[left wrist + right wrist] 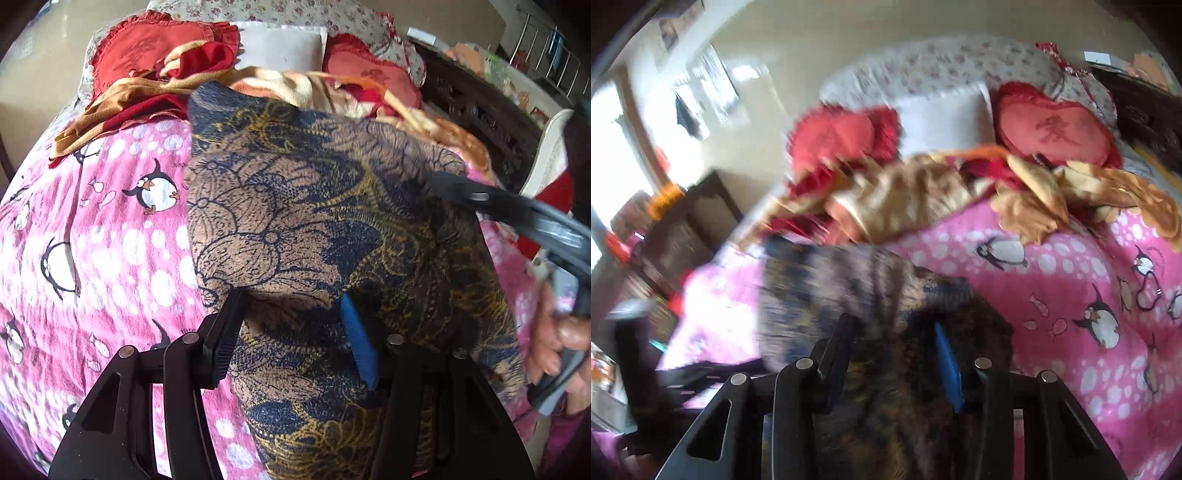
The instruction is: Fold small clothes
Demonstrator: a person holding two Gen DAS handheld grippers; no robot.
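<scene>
Pink penguin-print bedsheet [110,221], brown-and-navy floral knit garment [314,221] spread flat, left tongs [291,321] apart astride fabric, right tongs [892,350] apart above it.

both wrist views look steeply down, close, sharing the patterned cloth [332,221].

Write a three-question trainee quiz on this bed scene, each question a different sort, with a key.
1. True or false: the patterned garment lies on a pink penguin sheet.
2. Multiple choice: the heart cushions near the headboard are A) blue B) red C) green.
3. Fill in: in the left wrist view, the left gripper has the garment under its jaws, which stand ____.

Key: 1 true; 2 B; 3 open. The right gripper is likewise open over the garment.
</scene>
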